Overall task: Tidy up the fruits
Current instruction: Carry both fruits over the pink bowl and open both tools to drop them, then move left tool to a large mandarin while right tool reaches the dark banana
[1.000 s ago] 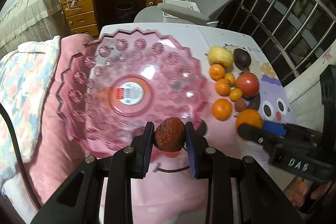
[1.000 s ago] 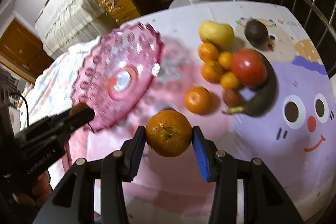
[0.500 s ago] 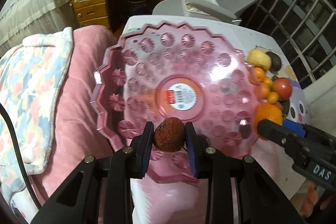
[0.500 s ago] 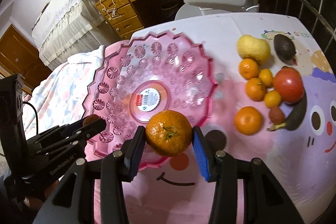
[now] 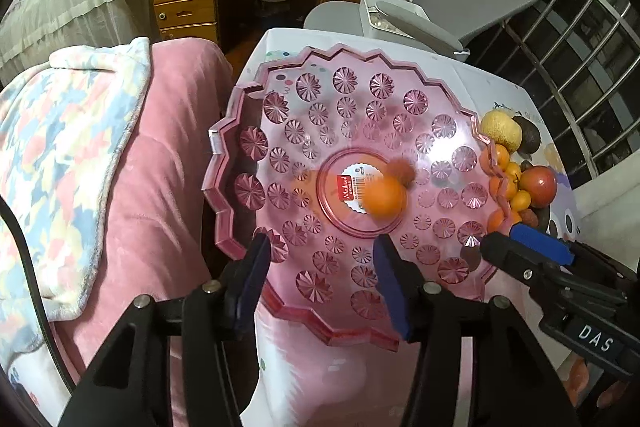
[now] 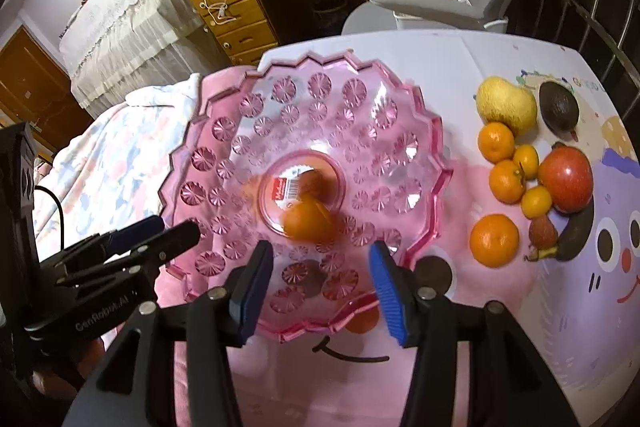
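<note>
Both grippers hang over the pink bowl (image 5: 256, 143) with fingers spread wide and nothing between them: the left gripper (image 5: 320, 283) at lower centre of its view, the right gripper (image 6: 320, 283) likewise. A blurred orange (image 6: 306, 221) and a small reddish fruit (image 6: 314, 183) lie at the bowl's centre. The other fruits (image 6: 520, 171) sit on the table (image 6: 500, 51) at right.

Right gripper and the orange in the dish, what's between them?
Only bare patterned floor of the pink dish lies between the right gripper and the blurred orange, in the right wrist view.
</note>
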Action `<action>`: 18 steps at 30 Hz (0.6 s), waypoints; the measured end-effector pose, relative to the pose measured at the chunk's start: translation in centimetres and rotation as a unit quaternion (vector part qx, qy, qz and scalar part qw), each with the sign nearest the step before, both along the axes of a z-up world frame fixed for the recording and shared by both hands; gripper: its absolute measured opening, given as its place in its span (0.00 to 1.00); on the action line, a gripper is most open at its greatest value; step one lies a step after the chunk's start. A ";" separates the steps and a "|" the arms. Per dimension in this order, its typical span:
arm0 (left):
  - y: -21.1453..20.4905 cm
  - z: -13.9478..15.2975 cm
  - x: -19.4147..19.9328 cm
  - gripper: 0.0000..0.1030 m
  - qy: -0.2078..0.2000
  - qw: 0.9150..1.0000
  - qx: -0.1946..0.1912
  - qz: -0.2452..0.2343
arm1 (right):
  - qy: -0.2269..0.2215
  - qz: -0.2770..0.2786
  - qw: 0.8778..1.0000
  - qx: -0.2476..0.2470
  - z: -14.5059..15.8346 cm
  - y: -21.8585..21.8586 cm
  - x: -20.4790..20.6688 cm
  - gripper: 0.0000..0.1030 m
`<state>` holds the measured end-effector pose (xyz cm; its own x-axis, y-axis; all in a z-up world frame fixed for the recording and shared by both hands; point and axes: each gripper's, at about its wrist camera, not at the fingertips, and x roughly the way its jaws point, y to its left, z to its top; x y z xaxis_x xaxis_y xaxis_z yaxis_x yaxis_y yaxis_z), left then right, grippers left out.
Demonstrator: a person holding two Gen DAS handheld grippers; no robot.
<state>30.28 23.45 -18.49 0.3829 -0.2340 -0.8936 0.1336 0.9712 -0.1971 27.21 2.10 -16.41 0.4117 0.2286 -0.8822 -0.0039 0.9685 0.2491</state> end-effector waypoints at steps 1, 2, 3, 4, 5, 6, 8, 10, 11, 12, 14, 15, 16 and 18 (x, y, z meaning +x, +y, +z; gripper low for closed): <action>0.0 0.1 -0.1 0.51 0.000 1.000 0.001 0.003 | -0.004 0.001 1.000 0.001 0.2 -0.1 0.0 0.52; 0.1 0.3 -0.3 0.51 0.000 1.000 0.001 0.005 | -0.006 0.002 1.000 0.003 0.4 -0.2 0.0 0.52; 0.1 0.5 -0.4 0.51 0.000 1.000 0.000 0.006 | -0.009 0.002 1.000 0.004 0.5 -0.3 0.0 0.54; 0.0 0.7 -0.6 0.51 -0.003 1.000 -0.001 0.008 | -0.012 0.001 1.000 0.005 0.7 -0.5 -0.2 0.55; 0.0 0.8 -0.7 0.52 -0.005 1.000 -0.002 0.008 | -0.014 0.001 1.000 0.006 0.8 -0.6 -0.2 0.58; -0.1 1.0 -0.8 0.53 -0.006 1.000 -0.002 0.008 | -0.017 -0.001 1.000 0.007 1.0 -0.8 -0.3 0.61; -0.4 1.3 -1.1 0.54 -0.009 1.000 -0.004 0.011 | -0.022 -0.007 1.000 0.007 1.3 -1.4 -0.6 0.66; -0.9 1.5 -1.3 0.54 -0.010 1.000 -0.004 0.011 | -0.025 -0.010 1.000 0.012 1.5 -2.2 -1.0 0.67; -1.3 1.6 -1.5 0.55 -0.009 1.000 -0.002 0.012 | -0.024 -0.010 1.000 0.014 1.5 -2.6 -1.1 0.67; -1.7 1.7 -1.7 0.57 -0.008 1.000 0.000 0.012 | -0.023 -0.011 1.000 0.014 1.5 -2.9 -1.3 0.68; -2.6 1.9 -2.1 0.65 -0.005 1.000 0.003 0.014 | -0.021 -0.014 1.000 0.013 1.5 -3.8 -1.8 0.68; -2.9 2.0 -2.3 0.69 -0.002 1.000 0.005 0.017 | -0.020 -0.017 1.000 0.011 1.5 -4.3 -2.0 0.68; -3.3 2.1 -2.5 0.76 0.001 1.000 0.009 0.021 | -0.019 -0.020 1.000 0.010 1.5 -4.9 -2.3 0.68; -4.3 2.3 -3.2 0.78 0.004 0.999 0.019 0.038 | -0.017 -0.026 0.999 0.011 1.5 -6.3 -2.9 0.68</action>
<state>27.09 19.19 -16.21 0.3916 -0.1713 -0.9041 0.0585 0.9852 -0.1614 24.31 -4.16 -14.88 0.4532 0.2260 -0.8623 0.0375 0.9616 0.2718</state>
